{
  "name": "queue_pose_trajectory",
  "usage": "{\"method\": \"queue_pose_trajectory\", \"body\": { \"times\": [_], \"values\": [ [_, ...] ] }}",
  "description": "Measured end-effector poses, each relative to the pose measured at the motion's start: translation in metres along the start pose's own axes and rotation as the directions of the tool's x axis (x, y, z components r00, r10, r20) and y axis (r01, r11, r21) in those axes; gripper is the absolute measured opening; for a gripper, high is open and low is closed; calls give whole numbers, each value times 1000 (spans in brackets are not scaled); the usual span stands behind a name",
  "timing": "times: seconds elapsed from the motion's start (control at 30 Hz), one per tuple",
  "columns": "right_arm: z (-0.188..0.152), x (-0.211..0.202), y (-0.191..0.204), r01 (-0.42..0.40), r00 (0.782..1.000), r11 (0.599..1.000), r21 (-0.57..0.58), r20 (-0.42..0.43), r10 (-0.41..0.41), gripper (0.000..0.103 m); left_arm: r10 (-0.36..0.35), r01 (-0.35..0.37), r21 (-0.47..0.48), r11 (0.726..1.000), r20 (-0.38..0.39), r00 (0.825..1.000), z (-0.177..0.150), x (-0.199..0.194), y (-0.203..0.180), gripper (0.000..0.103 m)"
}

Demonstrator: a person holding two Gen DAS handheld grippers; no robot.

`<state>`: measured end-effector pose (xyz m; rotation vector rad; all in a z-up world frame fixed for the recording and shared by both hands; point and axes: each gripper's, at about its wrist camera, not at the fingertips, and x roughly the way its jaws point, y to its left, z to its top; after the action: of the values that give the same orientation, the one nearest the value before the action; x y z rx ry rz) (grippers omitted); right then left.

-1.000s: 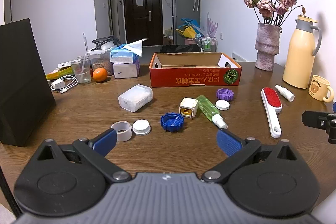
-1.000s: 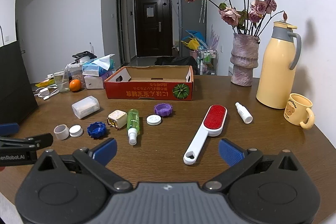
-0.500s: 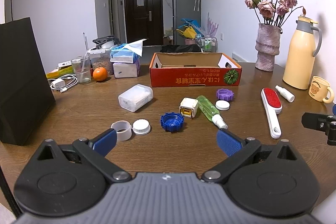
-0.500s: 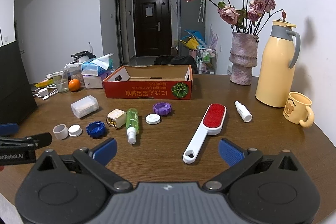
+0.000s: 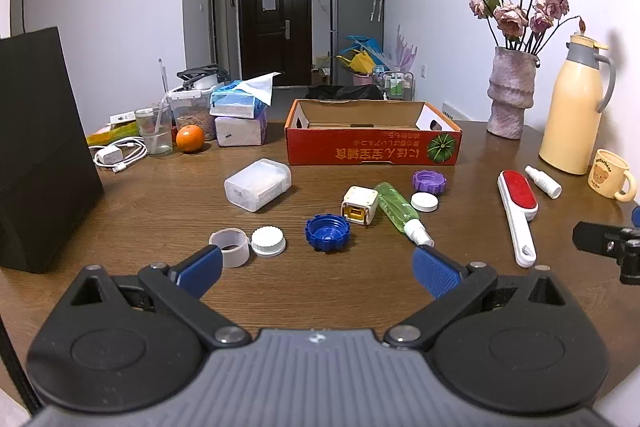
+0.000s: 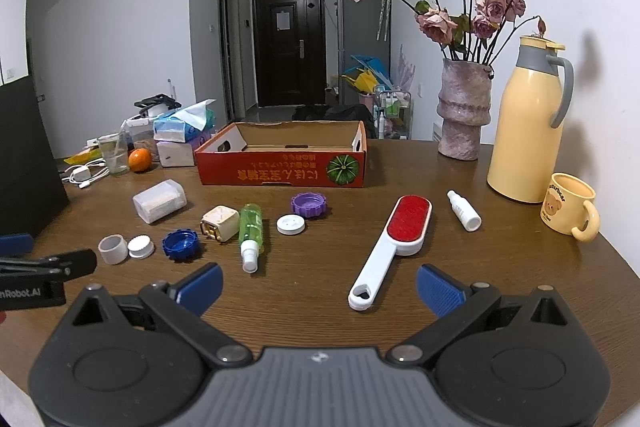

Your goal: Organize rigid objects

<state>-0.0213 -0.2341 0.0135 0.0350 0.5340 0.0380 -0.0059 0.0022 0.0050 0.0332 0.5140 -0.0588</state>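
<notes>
An open red cardboard box (image 5: pixel 374 149) (image 6: pixel 282 171) stands mid-table. In front of it lie a clear plastic case (image 5: pixel 258 183), a white ring (image 5: pixel 229 246), a white cap (image 5: pixel 268 241), a blue cap (image 5: pixel 328 231) (image 6: pixel 181 244), a cream cube (image 5: pixel 360 205), a green spray bottle (image 5: pixel 400 213) (image 6: pixel 250 231), a purple cap (image 6: pixel 308 204), a white disc cap (image 6: pixel 291 224), a red lint brush (image 6: pixel 394 245) and a small white bottle (image 6: pixel 463 215). My left gripper (image 5: pixel 316 269) is open, just short of the caps. My right gripper (image 6: pixel 318 285) is open near the brush handle.
A black paper bag (image 5: pixel 36 143) stands at the left. A vase of dried roses (image 6: pixel 464 111), a yellow thermos (image 6: pixel 528 131) and a bear mug (image 6: pixel 570 211) line the right side. Tissue packs, a glass, an orange (image 5: pixel 190 139) and a charger sit at the back left.
The right wrist view has edged slightly forward toward the lint brush. The left gripper and the objects on the table have not visibly moved.
</notes>
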Motion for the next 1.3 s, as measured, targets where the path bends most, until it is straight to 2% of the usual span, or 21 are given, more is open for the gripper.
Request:
{"method": "queue_pose_trajectory", "body": {
  "times": [0.53, 0.87, 1.3],
  "values": [
    [3, 37, -4, 7, 999, 1000, 5, -42, -7, 103, 19, -21, -40, 999, -35, 999, 5, 35, 14, 103],
    [5, 74, -12, 27, 996, 1000, 16, -86, -25, 103, 48, -52, -58, 997, -73, 996, 7, 70, 28, 103],
    [5, 136, -28, 72, 987, 997, 28, -144, -67, 100, 130, -143, -76, 987, -161, 978, 3, 134, 61, 103]
  ]
}}
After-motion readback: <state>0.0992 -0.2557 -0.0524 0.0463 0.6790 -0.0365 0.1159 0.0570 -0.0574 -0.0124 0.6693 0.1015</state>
